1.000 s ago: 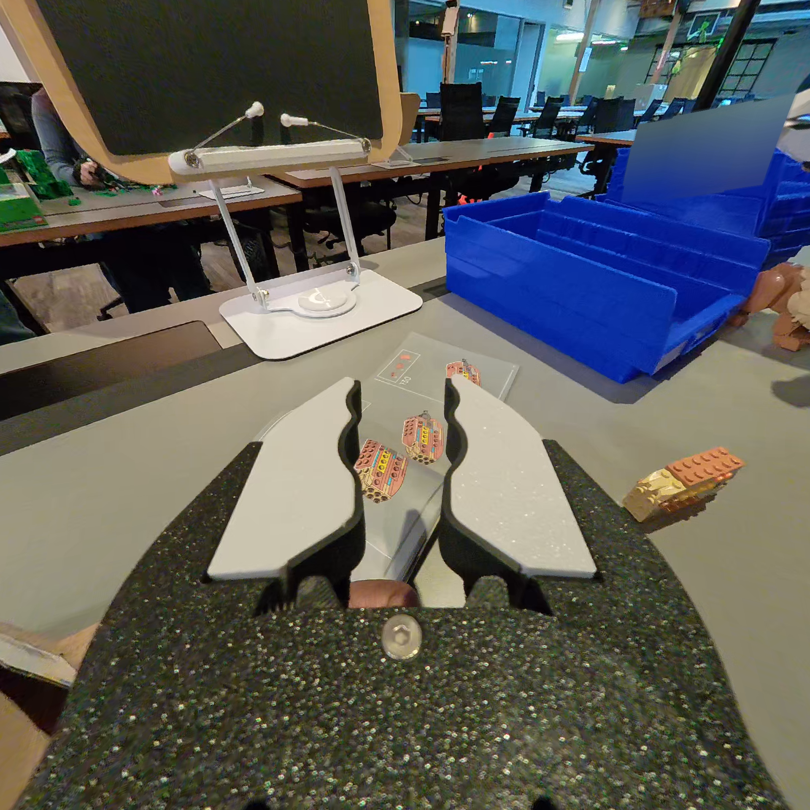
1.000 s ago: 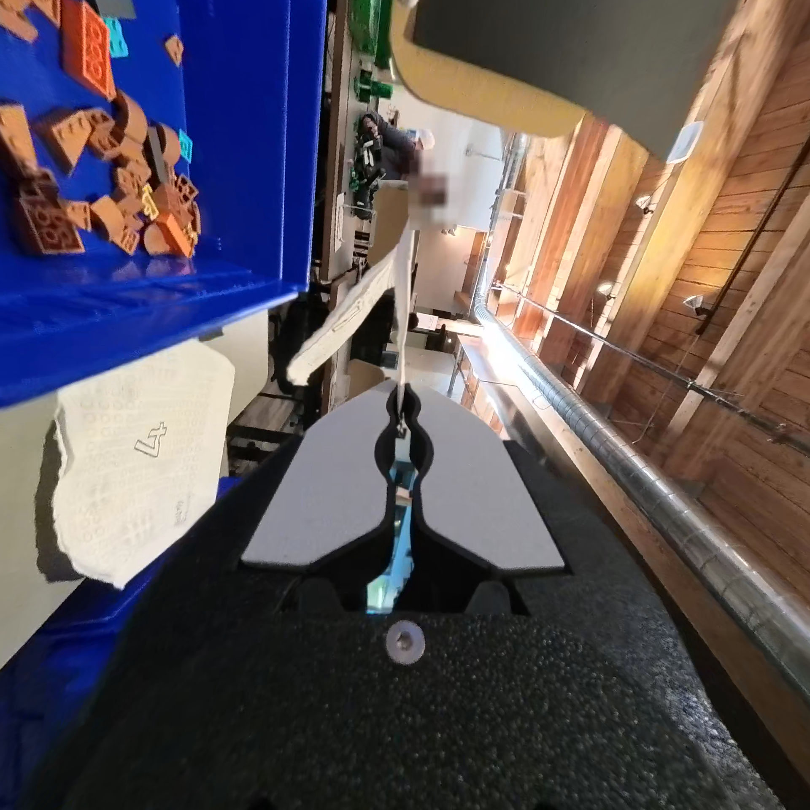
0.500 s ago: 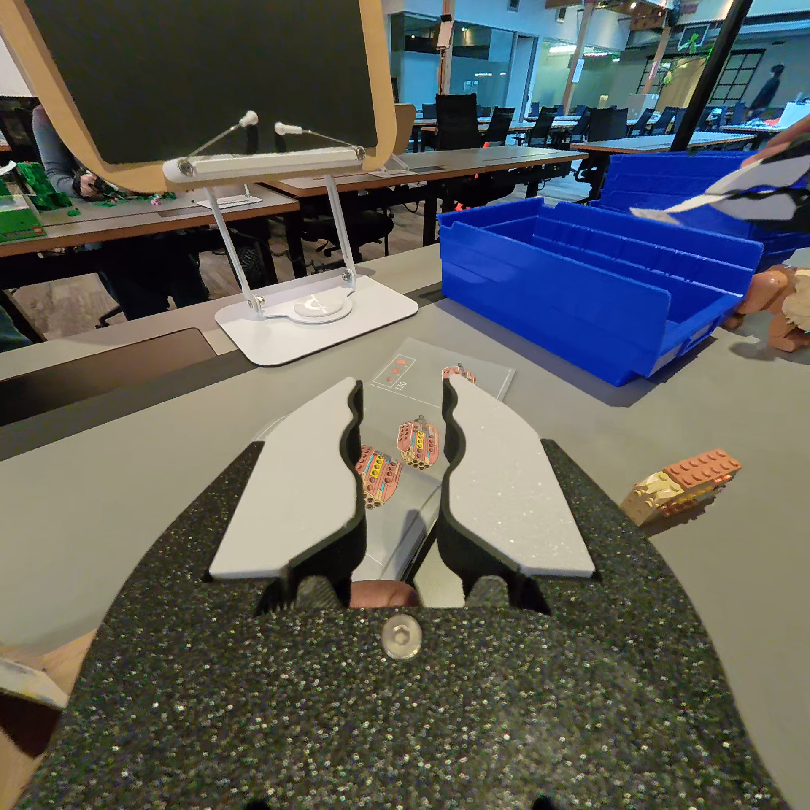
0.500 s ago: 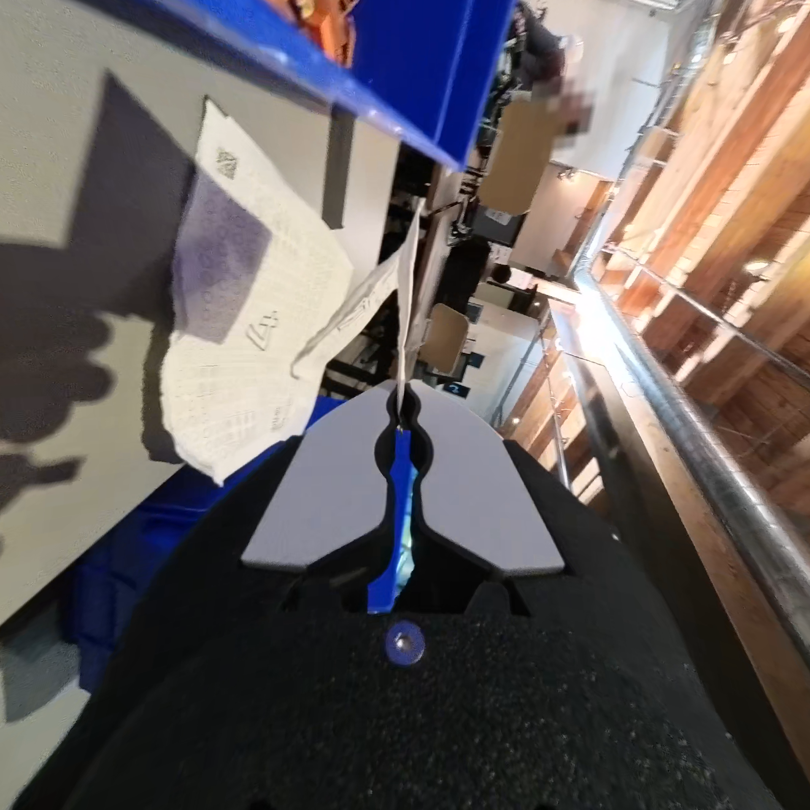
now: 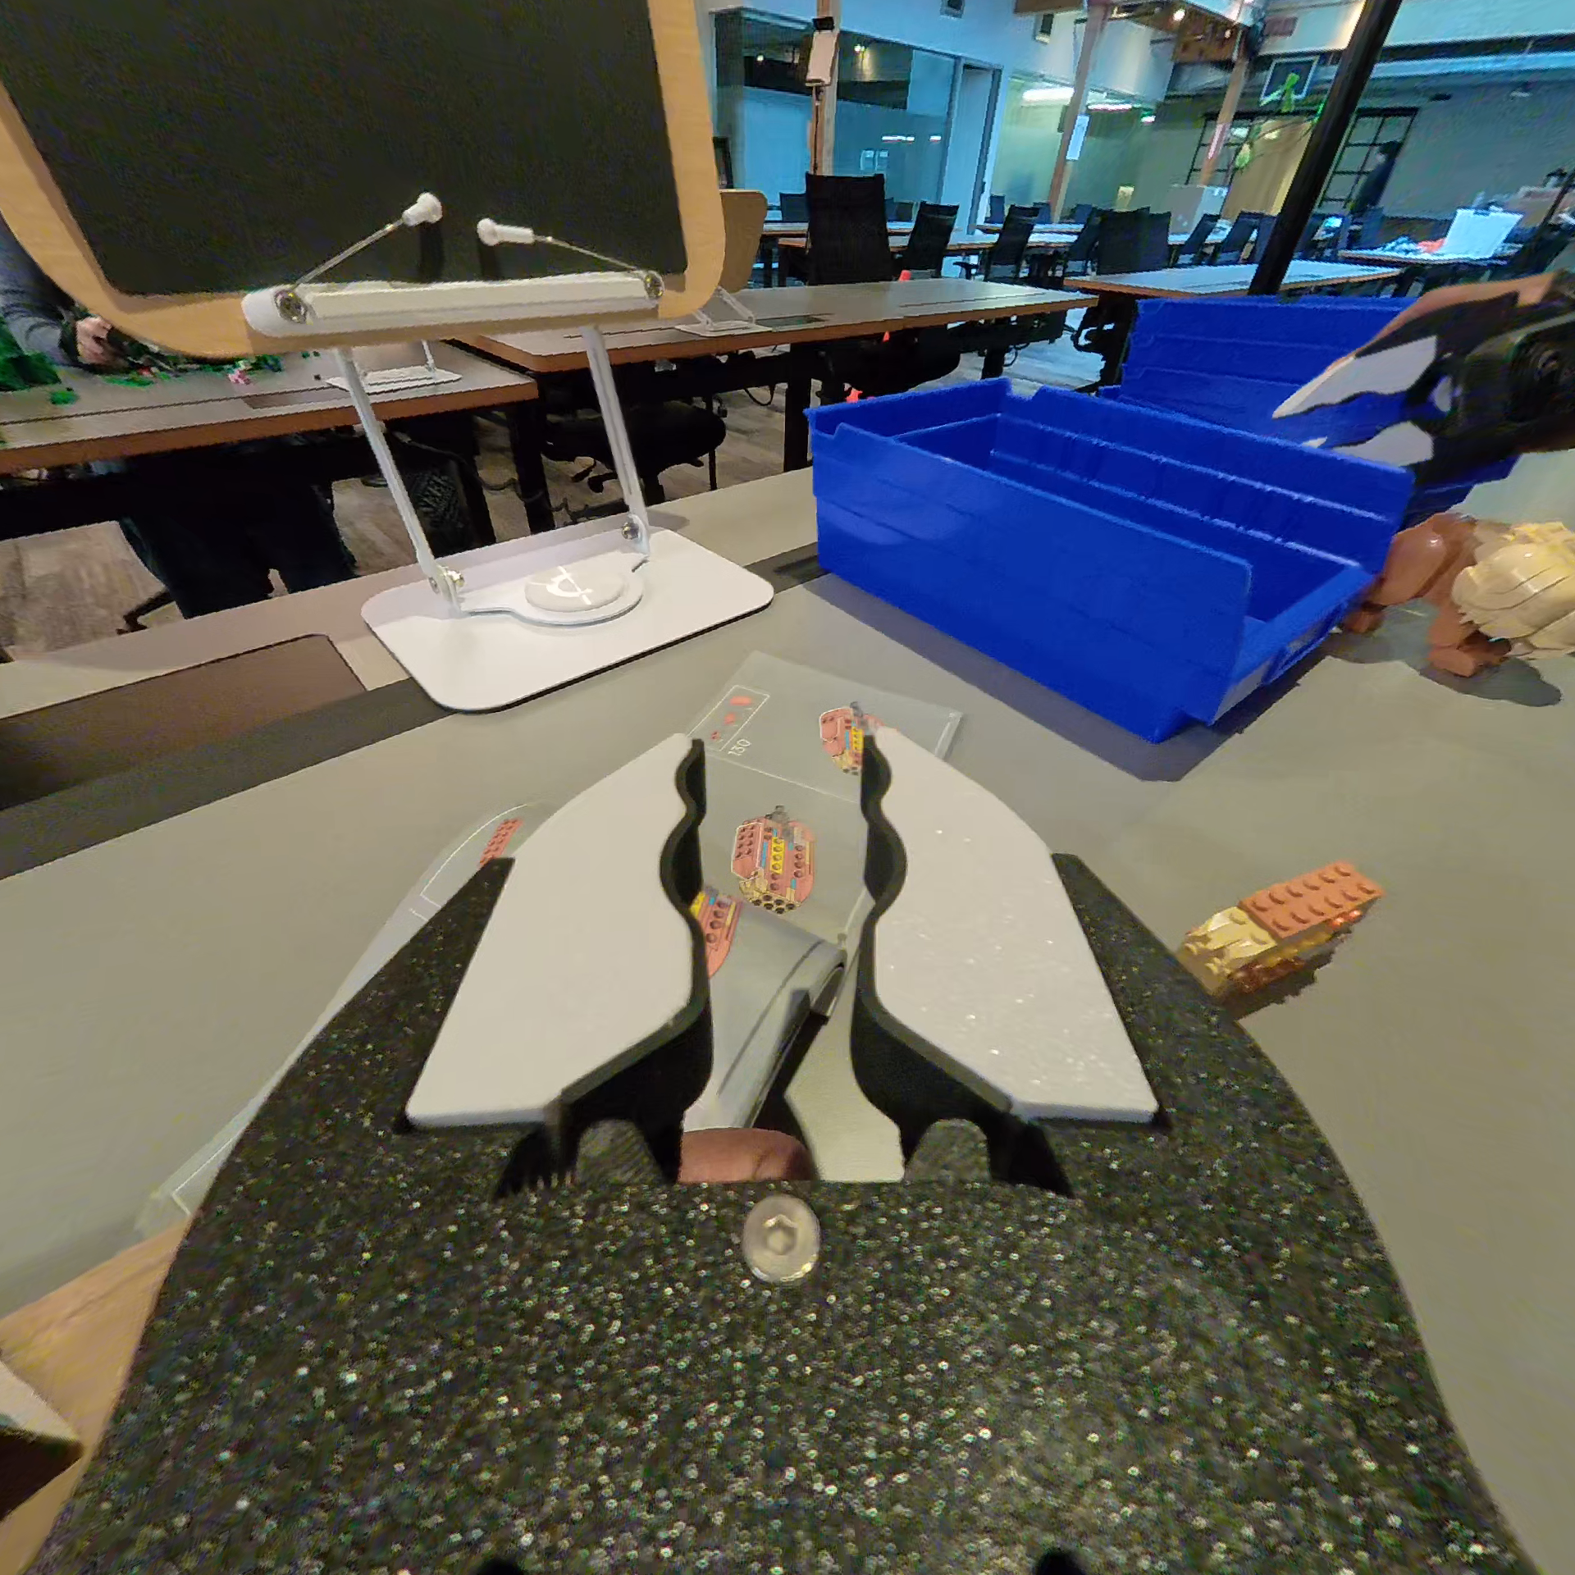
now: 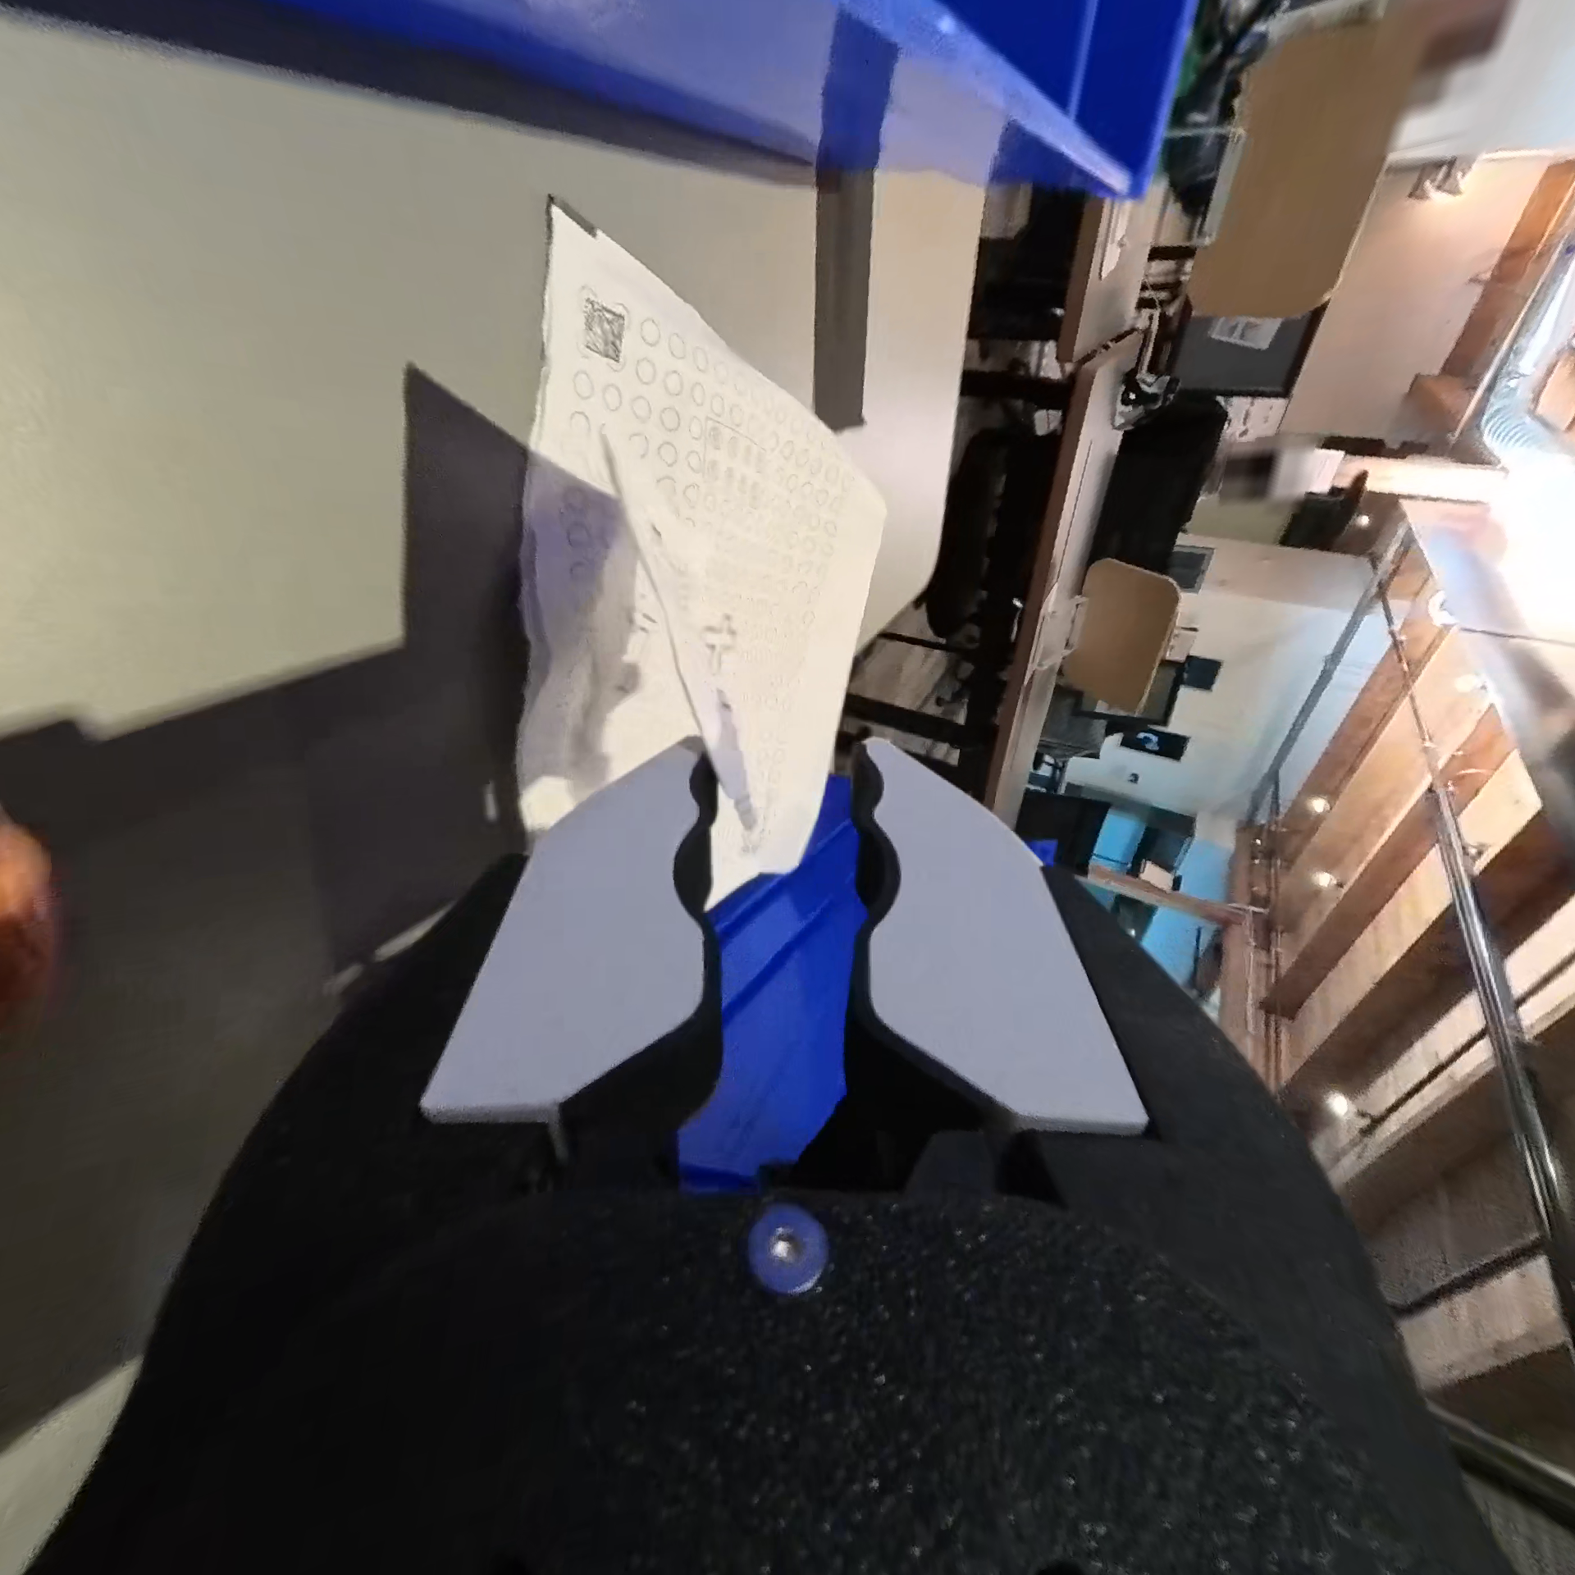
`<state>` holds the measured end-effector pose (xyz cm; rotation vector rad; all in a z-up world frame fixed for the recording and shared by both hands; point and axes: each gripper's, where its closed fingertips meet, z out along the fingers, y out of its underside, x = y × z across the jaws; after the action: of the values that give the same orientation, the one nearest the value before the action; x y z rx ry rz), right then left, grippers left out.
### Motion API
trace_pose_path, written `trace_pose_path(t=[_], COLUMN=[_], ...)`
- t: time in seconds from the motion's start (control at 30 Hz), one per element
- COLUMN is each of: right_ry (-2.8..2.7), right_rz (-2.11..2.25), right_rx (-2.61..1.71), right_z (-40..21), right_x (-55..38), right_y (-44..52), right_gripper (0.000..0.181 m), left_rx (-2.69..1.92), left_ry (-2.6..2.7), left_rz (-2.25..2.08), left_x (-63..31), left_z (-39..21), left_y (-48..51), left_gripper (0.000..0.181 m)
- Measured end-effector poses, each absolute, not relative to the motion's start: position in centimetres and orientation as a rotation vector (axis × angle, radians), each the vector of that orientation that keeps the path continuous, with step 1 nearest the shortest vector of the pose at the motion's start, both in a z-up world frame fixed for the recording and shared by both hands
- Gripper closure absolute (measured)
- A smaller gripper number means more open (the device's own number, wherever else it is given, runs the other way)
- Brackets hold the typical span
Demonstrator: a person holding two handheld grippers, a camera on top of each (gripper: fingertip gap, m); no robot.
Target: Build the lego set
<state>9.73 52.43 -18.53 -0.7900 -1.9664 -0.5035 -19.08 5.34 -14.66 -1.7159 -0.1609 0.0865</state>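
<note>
My left gripper [image 5: 780, 750] is open and empty, hovering low over the open instruction booklet [image 5: 818, 741] on the grey table. A small tan and orange-brown lego assembly [image 5: 1278, 929] lies on the table to its right. My right gripper [image 6: 780, 758] is open, rolled sideways beside the blue bins. A white printed paper bag [image 6: 707, 528] hangs loose just ahead of it, its lower edge between the open jaws. The right gripper also shows at the far right of the left wrist view [image 5: 1304, 429], above the bins.
Blue bins [image 5: 1065, 528] stand at the back right of the table, and one shows at the top of the right wrist view [image 6: 937, 68]. A brown and cream lego figure [image 5: 1491, 588] stands beside them. A white tablet stand [image 5: 562, 597] is at the back left. My hands' fingertips stand some 55 centimeters from each other.
My right gripper has opened and let go of the white paper bag it was pinching, and it has swung along the bins. The left gripper has barely moved.
</note>
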Motion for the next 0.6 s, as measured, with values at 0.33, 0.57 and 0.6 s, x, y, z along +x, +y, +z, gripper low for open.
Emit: trace_pose_path(t=[0.33, 0.57, 0.6], right_ry=[-1.529, -1.506, -1.499], right_rz=[0.058, 0.258, 0.258], right_rx=[-1.174, -1.153, -1.163], right_z=[-8.0, -8.5, -8.7], right_x=[12.5, 9.2, 9.4], right_y=[45.4, 35.3, 35.3], right_gripper=[0.160, 0.166, 0.166], left_rx=[-1.579, -1.518, -1.525], left_ry=[-0.047, 0.051, 0.059], left_rz=[0.033, 0.065, 0.065], left_x=[-16.2, -13.6, -13.4], left_z=[-12.6, -12.5, -12.8], left_y=[6.0, 6.9, 7.1], left_gripper=[0.145, 0.145, 0.145])
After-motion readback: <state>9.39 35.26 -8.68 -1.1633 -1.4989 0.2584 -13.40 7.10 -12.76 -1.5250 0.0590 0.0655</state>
